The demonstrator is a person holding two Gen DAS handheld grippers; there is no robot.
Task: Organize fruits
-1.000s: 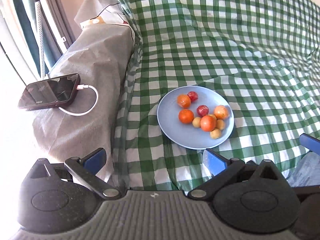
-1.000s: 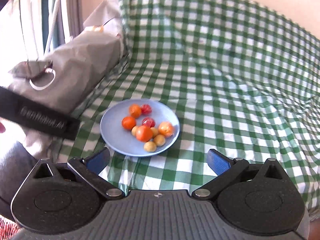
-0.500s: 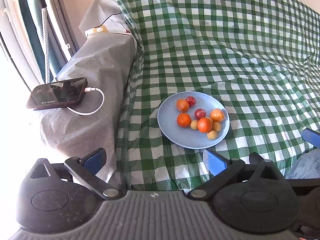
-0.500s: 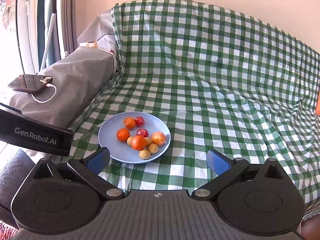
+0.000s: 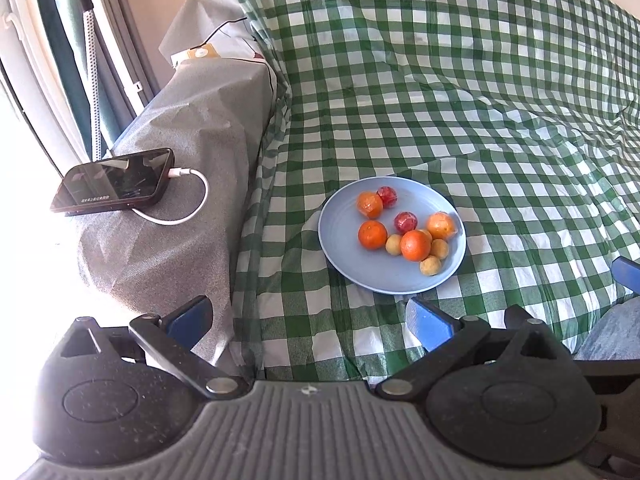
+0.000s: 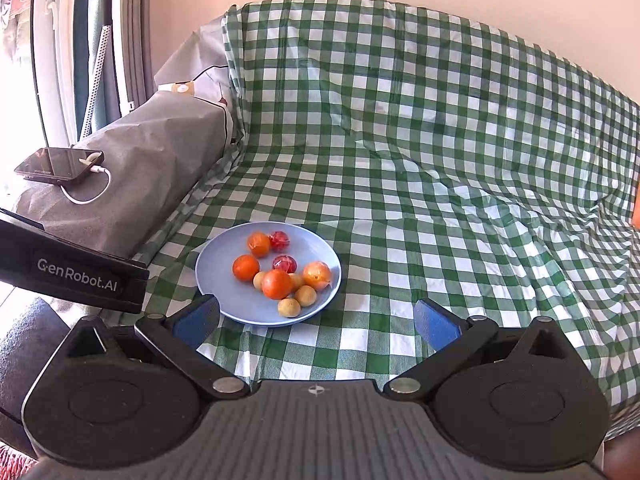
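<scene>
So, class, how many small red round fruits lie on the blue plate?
2 small red round fruits: one at the light blue round plate's far side, one near its middle.

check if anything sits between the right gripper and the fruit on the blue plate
Nothing visible does. The right gripper is open just short of the blue plate, with only checkered cloth between it and the fruit.

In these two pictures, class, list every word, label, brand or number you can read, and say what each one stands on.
"GenRobot.AI": white letters on the black body of the left gripper, seen at the left edge of the right wrist view.
A line of small pale characters on the phone screen: too small to read.
Round mark on the tan label at the grey cover's far end: no text readable.
</scene>
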